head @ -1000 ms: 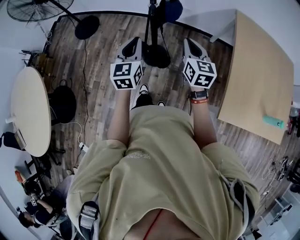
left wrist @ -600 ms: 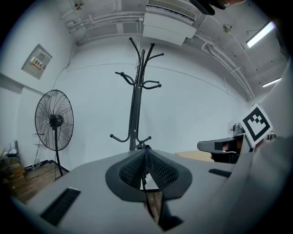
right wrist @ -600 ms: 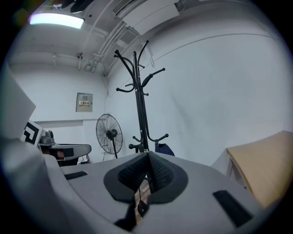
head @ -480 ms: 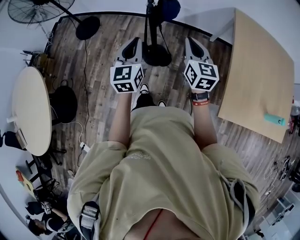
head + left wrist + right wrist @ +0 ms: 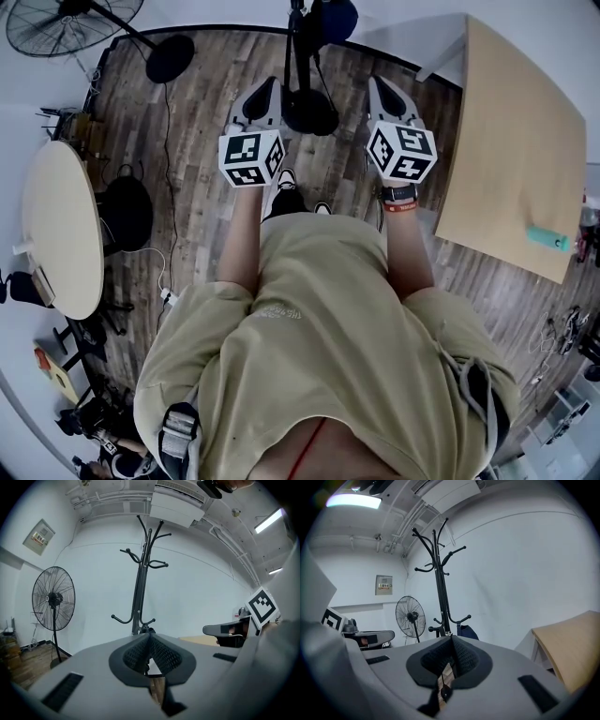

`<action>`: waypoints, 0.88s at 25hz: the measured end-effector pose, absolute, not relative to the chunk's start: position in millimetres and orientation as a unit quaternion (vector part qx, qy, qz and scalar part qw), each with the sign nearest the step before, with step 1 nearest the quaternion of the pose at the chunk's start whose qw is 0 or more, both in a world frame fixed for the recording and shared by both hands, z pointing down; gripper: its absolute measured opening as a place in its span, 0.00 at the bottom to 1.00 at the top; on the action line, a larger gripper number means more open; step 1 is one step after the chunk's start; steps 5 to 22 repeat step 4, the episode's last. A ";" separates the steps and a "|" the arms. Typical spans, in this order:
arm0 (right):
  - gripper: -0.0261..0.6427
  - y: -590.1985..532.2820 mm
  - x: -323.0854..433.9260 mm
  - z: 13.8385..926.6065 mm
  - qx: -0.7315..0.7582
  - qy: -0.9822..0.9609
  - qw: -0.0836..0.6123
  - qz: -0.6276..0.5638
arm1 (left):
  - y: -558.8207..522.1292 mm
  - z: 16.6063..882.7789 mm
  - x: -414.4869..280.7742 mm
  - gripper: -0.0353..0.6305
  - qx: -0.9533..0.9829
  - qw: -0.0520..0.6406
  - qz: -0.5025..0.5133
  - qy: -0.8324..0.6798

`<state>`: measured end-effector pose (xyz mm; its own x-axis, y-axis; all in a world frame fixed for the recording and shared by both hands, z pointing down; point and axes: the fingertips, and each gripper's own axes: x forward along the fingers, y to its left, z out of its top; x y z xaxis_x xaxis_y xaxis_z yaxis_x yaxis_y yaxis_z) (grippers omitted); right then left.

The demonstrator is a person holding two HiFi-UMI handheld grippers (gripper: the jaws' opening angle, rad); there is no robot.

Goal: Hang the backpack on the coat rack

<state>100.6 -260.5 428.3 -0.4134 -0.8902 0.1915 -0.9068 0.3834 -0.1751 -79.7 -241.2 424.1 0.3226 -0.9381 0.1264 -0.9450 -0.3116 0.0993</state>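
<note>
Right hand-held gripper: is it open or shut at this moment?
Shut. In the right gripper view the right hand-held gripper shows its jaws meeting at the tips, with nothing held between them.

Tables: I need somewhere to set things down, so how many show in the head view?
2: a round table at the left edge and a rectangular table at the right. Others may be hidden beneath the person.

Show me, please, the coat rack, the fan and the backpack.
coat rack (image 5: 139, 592), left gripper view, its pole
pedestal fan (image 5: 53, 598), left gripper view, its hub
backpack (image 5: 467, 632), right gripper view, its blue body
</note>
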 end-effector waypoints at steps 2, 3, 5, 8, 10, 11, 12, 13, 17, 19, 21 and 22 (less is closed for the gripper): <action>0.06 -268.6 95.7 430.0 0.538 -0.832 0.035 0.130 | -249.6 426.8 -83.0 0.09 0.810 0.078 0.027 -0.580; 0.06 -272.9 92.9 430.8 0.536 -0.833 0.036 0.131 | -254.1 428.2 -85.0 0.09 0.810 0.078 0.028 -0.580; 0.06 -277.2 90.0 431.6 0.534 -0.834 0.038 0.133 | -258.6 429.6 -87.1 0.09 0.810 0.079 0.030 -0.581; 0.06 -277.2 90.0 431.6 0.534 -0.834 0.038 0.133 | -258.6 429.6 -87.1 0.09 0.810 0.079 0.030 -0.581; 0.06 -277.2 90.0 431.6 0.534 -0.834 0.038 0.133 | -258.6 429.6 -87.1 0.09 0.810 0.079 0.030 -0.581; 0.06 -277.2 90.0 431.6 0.534 -0.834 0.038 0.133 | -258.6 429.6 -87.1 0.09 0.810 0.079 0.030 -0.581; 0.06 -277.2 90.0 431.6 0.534 -0.834 0.038 0.133 | -258.6 429.6 -87.1 0.09 0.810 0.079 0.030 -0.581; 0.06 -277.2 90.0 431.6 0.534 -0.834 0.038 0.133 | -258.6 429.6 -87.1 0.09 0.810 0.079 0.030 -0.581; 0.06 -277.2 90.0 431.6 0.534 -0.834 0.038 0.133 | -258.6 429.6 -87.1 0.09 0.810 0.079 0.030 -0.581; 0.06 -277.2 90.0 431.6 0.534 -0.834 0.038 0.133 | -258.6 429.6 -87.1 0.09 0.810 0.079 0.030 -0.581; 0.06 -277.2 90.0 431.6 0.534 -0.834 0.038 0.133 | -258.6 429.6 -87.1 0.09 0.810 0.079 0.030 -0.581; 0.06 -277.2 90.0 431.6 0.534 -0.834 0.038 0.133 | -258.6 429.6 -87.1 0.09 0.810 0.079 0.030 -0.581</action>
